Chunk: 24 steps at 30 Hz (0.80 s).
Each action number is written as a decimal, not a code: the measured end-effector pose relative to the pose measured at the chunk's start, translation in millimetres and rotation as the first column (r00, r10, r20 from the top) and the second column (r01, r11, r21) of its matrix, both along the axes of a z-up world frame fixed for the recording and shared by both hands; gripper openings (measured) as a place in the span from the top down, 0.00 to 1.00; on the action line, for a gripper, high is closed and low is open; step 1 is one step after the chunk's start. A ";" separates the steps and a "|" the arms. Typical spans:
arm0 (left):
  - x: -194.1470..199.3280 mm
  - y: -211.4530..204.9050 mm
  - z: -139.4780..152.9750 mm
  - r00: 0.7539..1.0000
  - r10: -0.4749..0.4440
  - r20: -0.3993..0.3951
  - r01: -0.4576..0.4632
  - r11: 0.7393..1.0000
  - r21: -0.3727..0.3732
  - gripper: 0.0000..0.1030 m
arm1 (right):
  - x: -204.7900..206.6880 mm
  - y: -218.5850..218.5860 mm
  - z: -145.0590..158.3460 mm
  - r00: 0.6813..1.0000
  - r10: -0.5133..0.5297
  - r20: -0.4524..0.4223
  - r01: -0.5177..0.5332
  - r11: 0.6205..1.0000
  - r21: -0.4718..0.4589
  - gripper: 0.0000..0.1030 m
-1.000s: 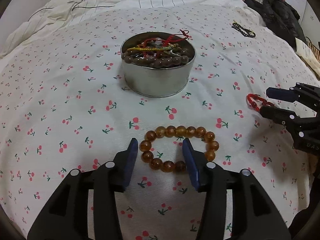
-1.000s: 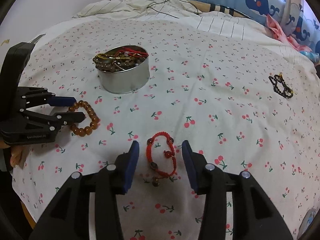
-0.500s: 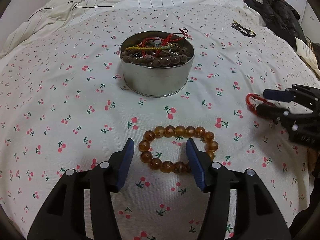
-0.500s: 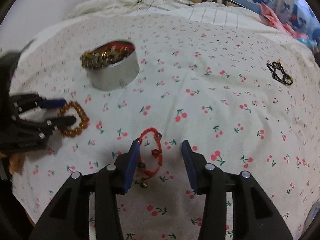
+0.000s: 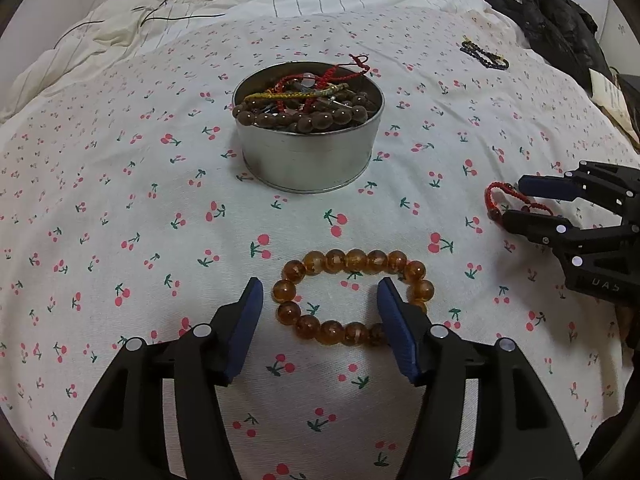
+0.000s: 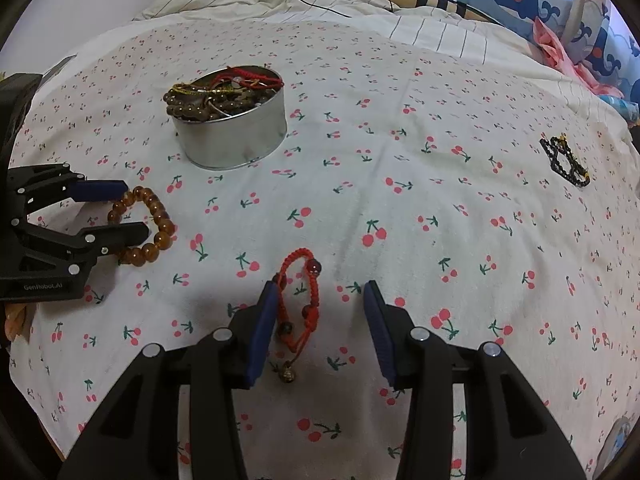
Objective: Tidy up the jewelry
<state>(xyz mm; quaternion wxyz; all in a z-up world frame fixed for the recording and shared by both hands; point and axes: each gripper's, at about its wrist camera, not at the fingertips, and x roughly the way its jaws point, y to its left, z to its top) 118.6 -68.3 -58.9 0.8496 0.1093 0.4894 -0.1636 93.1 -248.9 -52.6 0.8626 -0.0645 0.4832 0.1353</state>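
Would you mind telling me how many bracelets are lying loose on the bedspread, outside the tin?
3: the amber bead bracelet at the left hand-held gripper, the red cord bracelet at the right hand-held gripper, and the black bracelet far right.

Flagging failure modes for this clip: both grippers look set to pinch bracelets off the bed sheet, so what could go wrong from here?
1. The left gripper is open, its right finger set inside the amber bead bracelet; closing may roll the round beads aside.
2. The red cord bracelet lies hard against one finger of the open right gripper, off centre, so the pinch may catch only the soft sheet.
3. The metal tin is already heaped; additions may spill over its rim.
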 end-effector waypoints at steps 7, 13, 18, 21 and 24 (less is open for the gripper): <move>-1.2 -0.8 0.4 1.000 -0.003 0.008 0.003 1.000 0.008 0.45 | -0.1 1.1 0.8 1.000 0.002 0.001 -0.002 1.000 -0.002 0.59; -2.4 -3.2 -0.5 1.000 -0.007 0.016 0.007 1.000 0.019 0.43 | 2.3 2.5 -1.5 1.000 0.005 -0.004 -0.005 1.000 -0.011 0.58; -3.2 -4.1 -0.9 1.000 -0.010 0.023 0.010 1.000 0.027 0.43 | 1.3 5.2 -1.8 1.000 0.020 -0.005 -0.020 1.000 -0.011 0.65; -3.5 -4.5 -1.2 1.000 -0.010 0.025 0.009 1.000 0.028 0.43 | 0.2 6.6 -1.6 1.000 0.028 -0.003 -0.028 1.000 -0.010 0.69; -4.7 -5.9 -1.3 0.999 -0.012 0.030 0.011 0.999 0.034 0.43 | -0.2 6.2 -1.2 1.000 0.029 -0.004 -0.029 1.000 -0.005 0.72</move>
